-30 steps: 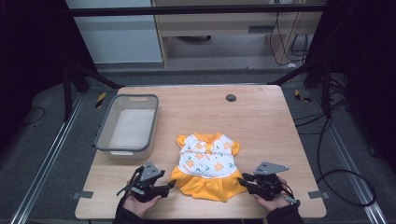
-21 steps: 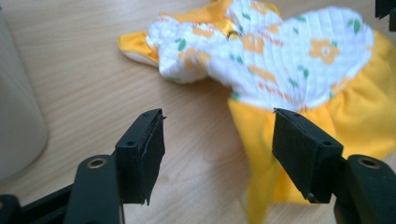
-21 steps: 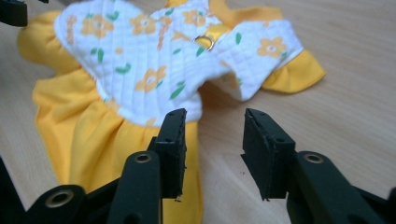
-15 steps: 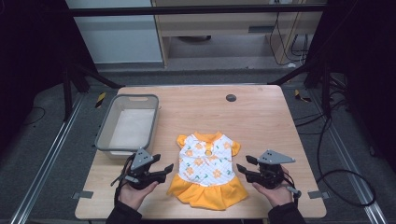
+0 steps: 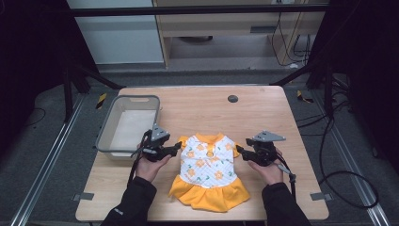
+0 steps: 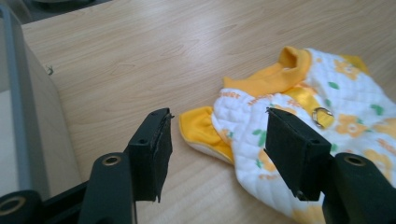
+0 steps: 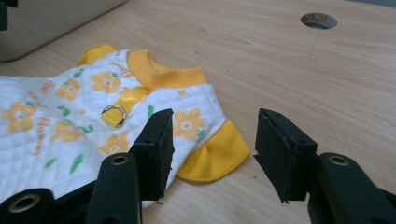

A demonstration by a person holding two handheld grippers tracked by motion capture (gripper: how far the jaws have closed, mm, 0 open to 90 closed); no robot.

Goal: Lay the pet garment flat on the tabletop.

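A small white dress [image 5: 207, 167] with orange flowers, an orange collar and an orange skirt lies flat on the wooden table [image 5: 211, 106], collar away from the person. My left gripper [image 5: 178, 147] hovers open just beside the dress's left sleeve [image 6: 205, 130], its jaws either side of that orange cuff. My right gripper [image 5: 238, 151] is open at the opposite sleeve [image 7: 217, 151], with the cuff lying between and below its jaws. Neither holds cloth. A metal ring [image 7: 114, 112] sits on a yellow strap on the dress's chest.
A grey plastic bin [image 5: 126, 125] stands to the left of the dress, close behind my left gripper. A round cable hole [image 5: 232, 99] is in the table's far middle. The table's front edge runs just below the skirt.
Both grippers have moved forward from the skirt's hem up to the sleeves. The dress has slid a little away from the person and lies flatter.
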